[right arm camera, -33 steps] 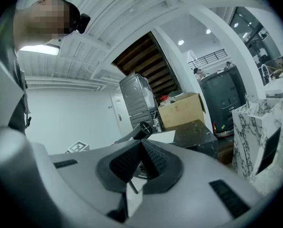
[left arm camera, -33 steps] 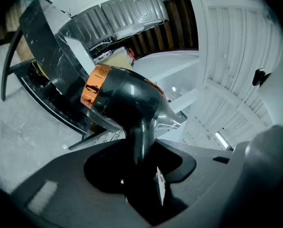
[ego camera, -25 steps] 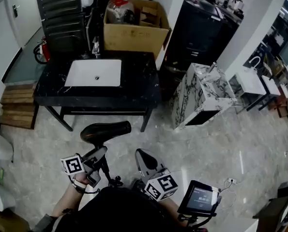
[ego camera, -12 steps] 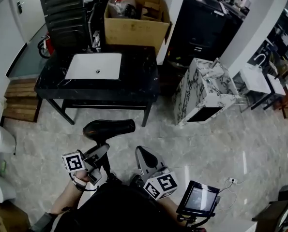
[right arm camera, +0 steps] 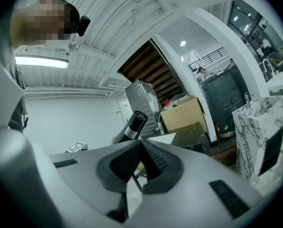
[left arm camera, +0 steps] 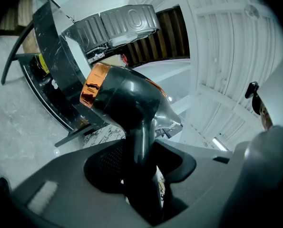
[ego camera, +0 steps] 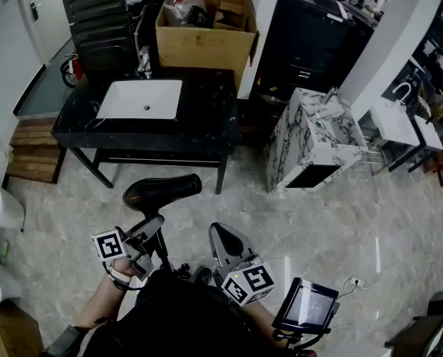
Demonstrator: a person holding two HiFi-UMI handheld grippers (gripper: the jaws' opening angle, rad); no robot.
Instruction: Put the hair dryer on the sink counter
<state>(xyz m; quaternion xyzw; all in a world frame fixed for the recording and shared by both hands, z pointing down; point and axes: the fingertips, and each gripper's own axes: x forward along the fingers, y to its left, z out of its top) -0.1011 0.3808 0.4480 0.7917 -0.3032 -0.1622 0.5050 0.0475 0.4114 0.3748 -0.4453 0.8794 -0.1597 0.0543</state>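
**Dryer creeps toward the counter, not yet over it**

Head view: since the earlier frame, the left gripper [ego camera: 151, 227] and the hair dryer [ego camera: 161, 191] have crept slightly up the picture. The sink counter [ego camera: 205, 117] has slid a little to the left. The dryer hangs over the floor [ego camera: 318, 222], near the counter's front edge but not above it. I judge the carry is under way and the set-down not yet begun. The right gripper [ego camera: 222, 238] rides just beside it. Dark clothing covers the person's forearms, and I cannot trace the dryer's cord.

Left gripper view: the left gripper [left arm camera: 141, 160] is clamped on the hair dryer's [left arm camera: 127, 99] handle, whose lower end is lost in shadow. The counter [left arm camera: 55, 65] shows as a tilted dark slab behind.

Right gripper view: the right gripper [right arm camera: 140, 163] has its pads pressed together with nothing between them. The dryer [right arm camera: 131, 125] shows beyond, with a cardboard box [right arm camera: 184, 115] farther back.
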